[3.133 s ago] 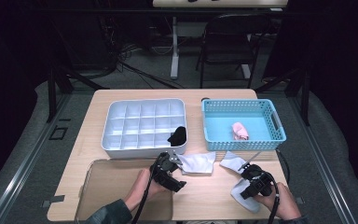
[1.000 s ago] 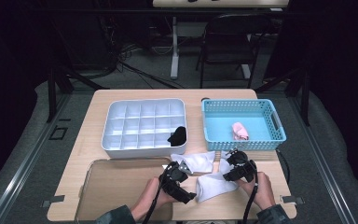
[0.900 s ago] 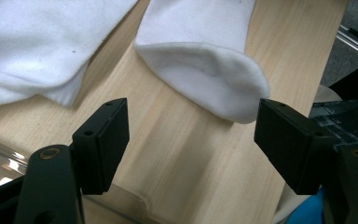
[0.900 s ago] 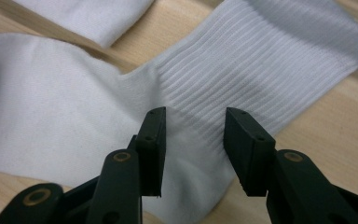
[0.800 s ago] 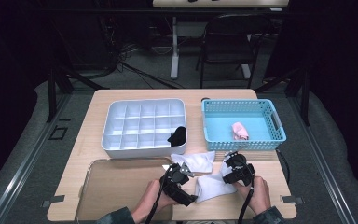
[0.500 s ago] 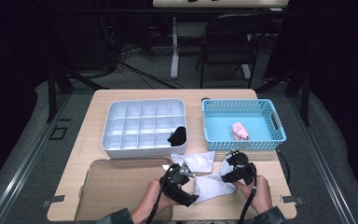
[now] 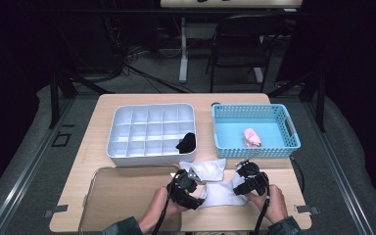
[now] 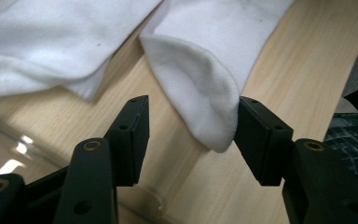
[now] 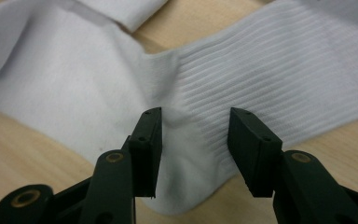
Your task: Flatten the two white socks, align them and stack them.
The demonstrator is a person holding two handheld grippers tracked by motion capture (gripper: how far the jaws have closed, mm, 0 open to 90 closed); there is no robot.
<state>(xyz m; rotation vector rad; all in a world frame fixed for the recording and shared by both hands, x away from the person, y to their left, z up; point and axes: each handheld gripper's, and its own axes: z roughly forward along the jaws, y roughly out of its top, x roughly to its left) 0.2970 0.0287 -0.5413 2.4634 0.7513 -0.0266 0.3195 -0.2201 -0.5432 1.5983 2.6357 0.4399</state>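
Two white socks lie at the table's front. The near sock [image 7: 223, 195] stretches between my grippers and the other sock [image 7: 205, 169] lies just behind it. My left gripper [image 7: 196, 193] is at the near sock's left end. In the left gripper view its jaws [image 8: 192, 105] have just been closing and stand open around the sock's rounded tip [image 8: 205, 70]. One pad touches the cloth, the other is apart. My right gripper [image 7: 240, 185] is at the right end, its jaws [image 9: 196, 114] open astride a raised fold of the ribbed sock [image 9: 284, 70].
A white compartment tray [image 7: 127, 147] at the back left holds a black item [image 7: 187, 142]. To its right, a blue basket [image 7: 293, 142] holds a pink item [image 7: 252, 137]. A clear tray [image 7: 122, 196] lies at the front left beside my left hand.
Three seconds ago my right gripper was near the front right corner; it has come left to the near sock. My left gripper has shifted slightly right. Over the last second both have hardly moved.
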